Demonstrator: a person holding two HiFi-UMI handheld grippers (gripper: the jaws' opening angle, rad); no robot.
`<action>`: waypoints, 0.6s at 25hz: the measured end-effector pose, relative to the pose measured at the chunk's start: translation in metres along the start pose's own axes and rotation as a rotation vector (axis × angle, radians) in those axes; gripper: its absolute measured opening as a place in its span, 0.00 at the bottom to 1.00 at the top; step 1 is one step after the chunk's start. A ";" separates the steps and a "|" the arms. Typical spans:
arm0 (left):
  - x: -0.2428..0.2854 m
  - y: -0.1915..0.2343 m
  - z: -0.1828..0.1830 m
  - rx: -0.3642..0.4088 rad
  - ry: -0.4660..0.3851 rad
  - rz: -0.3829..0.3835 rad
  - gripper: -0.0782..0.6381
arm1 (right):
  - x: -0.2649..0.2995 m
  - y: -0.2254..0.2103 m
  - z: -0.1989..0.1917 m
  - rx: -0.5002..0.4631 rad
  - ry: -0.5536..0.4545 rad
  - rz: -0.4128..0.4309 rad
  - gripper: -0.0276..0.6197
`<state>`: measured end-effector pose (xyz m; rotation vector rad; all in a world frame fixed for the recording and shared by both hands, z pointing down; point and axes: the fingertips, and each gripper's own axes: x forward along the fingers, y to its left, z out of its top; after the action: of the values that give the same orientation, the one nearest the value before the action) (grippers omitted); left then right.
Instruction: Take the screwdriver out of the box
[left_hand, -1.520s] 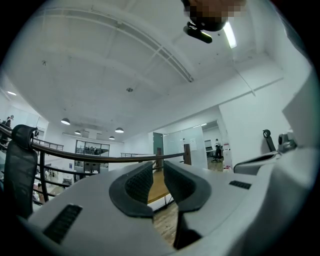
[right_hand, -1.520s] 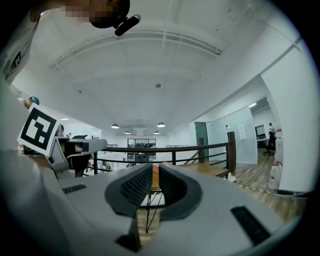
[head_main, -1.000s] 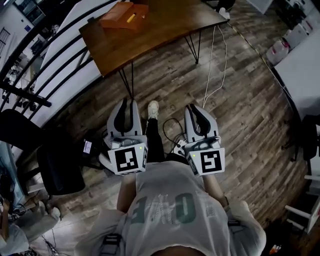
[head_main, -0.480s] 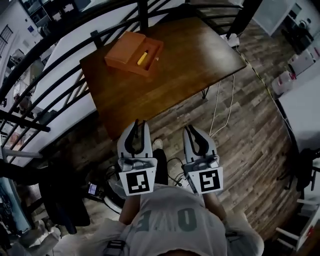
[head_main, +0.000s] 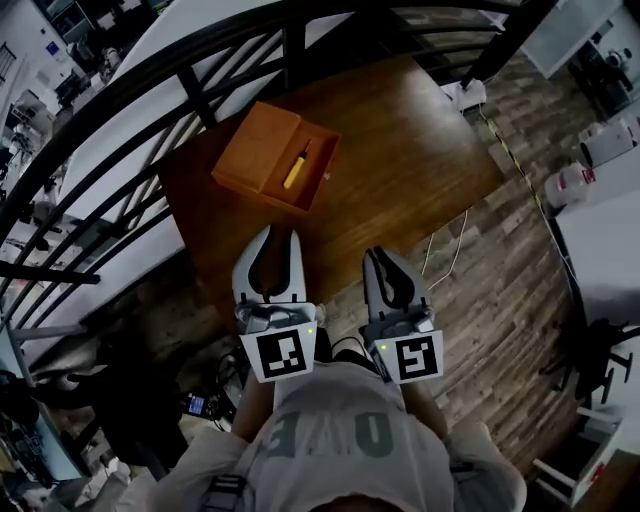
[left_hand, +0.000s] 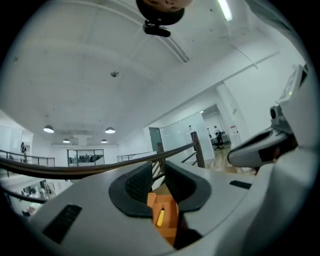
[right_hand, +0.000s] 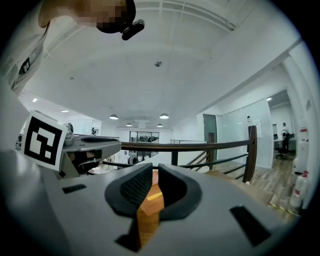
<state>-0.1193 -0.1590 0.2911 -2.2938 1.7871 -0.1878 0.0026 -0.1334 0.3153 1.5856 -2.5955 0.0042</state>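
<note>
An open orange box (head_main: 268, 152) lies on the brown wooden table (head_main: 400, 160), and a yellow-handled screwdriver (head_main: 296, 168) lies inside it. Both grippers are held level side by side at the table's near edge, well short of the box. My left gripper (head_main: 270, 233) has its jaws close together and just beginning to open, with nothing between them. The right gripper (head_main: 384, 254) looks shut and empty. In the left gripper view the box (left_hand: 169, 222) and screwdriver (left_hand: 160, 216) show through the narrow slit between the jaws. The right gripper view shows the box (right_hand: 149, 212) the same way.
A black metal railing (head_main: 150, 130) runs behind and left of the table. A white cable (head_main: 440, 250) trails over the plank floor at the right. A white table (head_main: 610, 230) stands at the far right, with jugs (head_main: 600, 150) beside it. A dark chair (head_main: 130, 400) stands at the lower left.
Both grippers, and the person carrying them, have come forward from the open floor to the table's near edge. The box now sits much nearer, in mid view.
</note>
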 end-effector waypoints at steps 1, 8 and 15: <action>0.005 0.006 -0.001 -0.036 0.008 0.003 0.21 | 0.006 -0.001 0.005 0.001 -0.008 -0.001 0.09; 0.040 0.010 -0.004 -0.032 0.044 0.040 0.20 | 0.037 -0.030 0.026 0.025 -0.068 -0.024 0.09; 0.062 0.013 -0.008 -0.154 0.052 0.113 0.19 | 0.065 -0.040 0.032 0.021 -0.091 0.078 0.09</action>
<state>-0.1177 -0.2230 0.2930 -2.2997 2.0163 -0.0943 0.0060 -0.2115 0.2876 1.5247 -2.7336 -0.0348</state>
